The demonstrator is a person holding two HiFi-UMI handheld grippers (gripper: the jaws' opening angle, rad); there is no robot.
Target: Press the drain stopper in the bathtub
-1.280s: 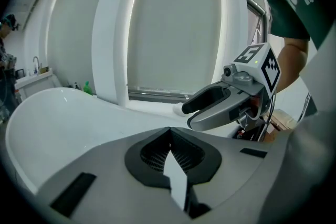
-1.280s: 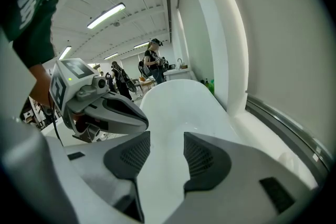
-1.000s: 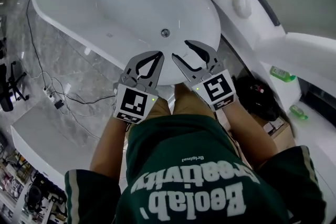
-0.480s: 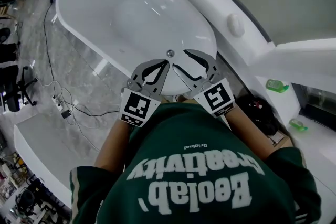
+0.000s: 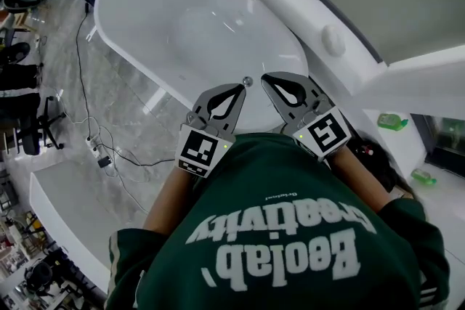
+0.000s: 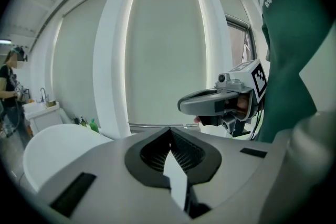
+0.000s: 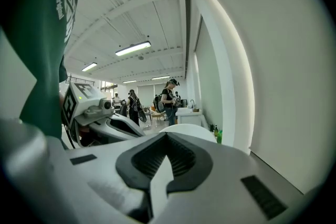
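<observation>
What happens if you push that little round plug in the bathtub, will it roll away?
Probably not: the drain stopper sits flat in the bathtub floor, so it should stay put. It looks shiny like metal, so likely stiff, maybe slippery. It is too small here to tell how far it sinks.

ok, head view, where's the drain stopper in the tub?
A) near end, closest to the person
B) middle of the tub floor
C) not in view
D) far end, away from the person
A: the drain stopper shows as a small round metal disc on the floor of the bathtub at its near end, just inside the rim closest to the person.
</observation>
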